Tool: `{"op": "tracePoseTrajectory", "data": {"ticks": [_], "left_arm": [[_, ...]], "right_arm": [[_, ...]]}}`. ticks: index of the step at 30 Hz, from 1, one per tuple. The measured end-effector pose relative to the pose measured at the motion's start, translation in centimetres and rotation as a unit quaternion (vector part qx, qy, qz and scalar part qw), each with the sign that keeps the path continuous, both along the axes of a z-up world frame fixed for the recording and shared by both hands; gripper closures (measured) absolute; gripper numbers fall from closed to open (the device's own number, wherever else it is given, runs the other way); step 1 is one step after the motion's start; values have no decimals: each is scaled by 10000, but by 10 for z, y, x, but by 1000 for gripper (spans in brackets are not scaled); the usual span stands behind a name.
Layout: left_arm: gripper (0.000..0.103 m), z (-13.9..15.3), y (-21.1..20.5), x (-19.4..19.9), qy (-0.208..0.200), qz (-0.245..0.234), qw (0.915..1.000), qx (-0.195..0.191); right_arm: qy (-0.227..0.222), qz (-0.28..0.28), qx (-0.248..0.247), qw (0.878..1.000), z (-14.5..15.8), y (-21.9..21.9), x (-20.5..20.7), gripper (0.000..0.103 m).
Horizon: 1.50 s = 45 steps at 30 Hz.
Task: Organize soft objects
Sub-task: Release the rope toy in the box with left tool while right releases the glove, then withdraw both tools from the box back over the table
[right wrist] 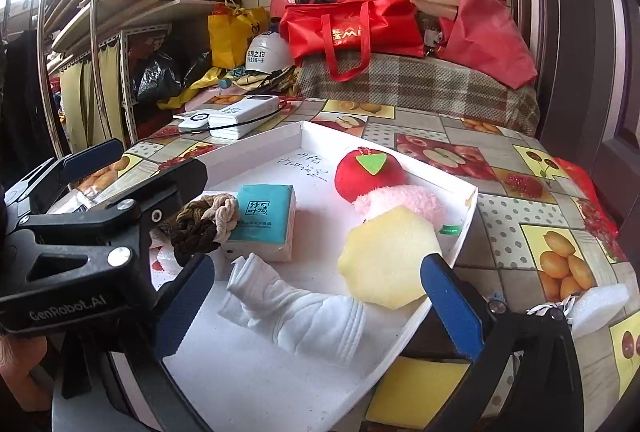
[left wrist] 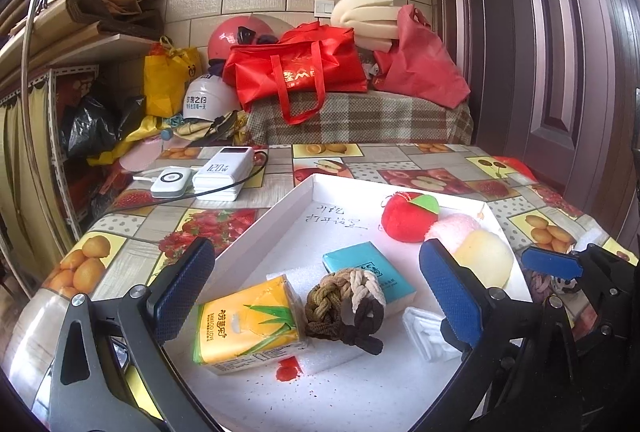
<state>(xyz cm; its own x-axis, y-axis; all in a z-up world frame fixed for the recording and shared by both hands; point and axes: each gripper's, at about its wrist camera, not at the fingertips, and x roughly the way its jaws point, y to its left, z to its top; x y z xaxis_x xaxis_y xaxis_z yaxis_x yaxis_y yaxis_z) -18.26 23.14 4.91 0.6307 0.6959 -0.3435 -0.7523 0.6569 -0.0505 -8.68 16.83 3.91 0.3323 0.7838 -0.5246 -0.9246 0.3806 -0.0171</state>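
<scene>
Both spread wide, grasping nothing: left gripper (left wrist: 316, 288) over the white tray (left wrist: 256, 224), its view alone showing the yellow tissue pack (left wrist: 248, 328) beside the braided rope (left wrist: 344, 304); right gripper (right wrist: 320, 300) view alone fully shows the white cloth (right wrist: 304, 308) and yellow sponge (right wrist: 384, 256).

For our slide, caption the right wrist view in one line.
Open right gripper over a white tray holding white cloth, yellow sponge, plush apple.
</scene>
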Motion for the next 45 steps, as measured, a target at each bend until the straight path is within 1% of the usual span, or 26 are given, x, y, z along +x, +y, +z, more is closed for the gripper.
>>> {"op": "tracePoseTrajectory", "data": {"ticks": [4, 12, 16, 23, 35, 41, 45], "left_arm": [[0, -1, 3, -4, -76, 57, 9999, -65], [0, 0, 2, -6, -95, 70, 9999, -31], [0, 0, 2, -6, -98, 72, 9999, -27], [0, 3, -2, -8, -154, 120, 9998, 66], [0, 3, -12, -10, -138, 159, 9996, 185], [0, 3, -20, -11, -144, 99, 9996, 203], [0, 3, -28, -11, -153, -60, 9997, 183]], "right_arm": [[76, -57, 43, 9999, 0, -2, 3, 0], [-5, -65, 172, 9998, 2, -6, -1, 0], [30, -88, 254, 9996, 3, -9, 1, 0], [30, -83, 523, 9986, 6, -19, 0, 0], [-51, -9, 758, 9971, 9, -35, -7, 0], [-89, 48, 931, 9956, 11, -57, -6, 0], [-297, -152, 947, 9949, 12, -86, 4, 0]]}}
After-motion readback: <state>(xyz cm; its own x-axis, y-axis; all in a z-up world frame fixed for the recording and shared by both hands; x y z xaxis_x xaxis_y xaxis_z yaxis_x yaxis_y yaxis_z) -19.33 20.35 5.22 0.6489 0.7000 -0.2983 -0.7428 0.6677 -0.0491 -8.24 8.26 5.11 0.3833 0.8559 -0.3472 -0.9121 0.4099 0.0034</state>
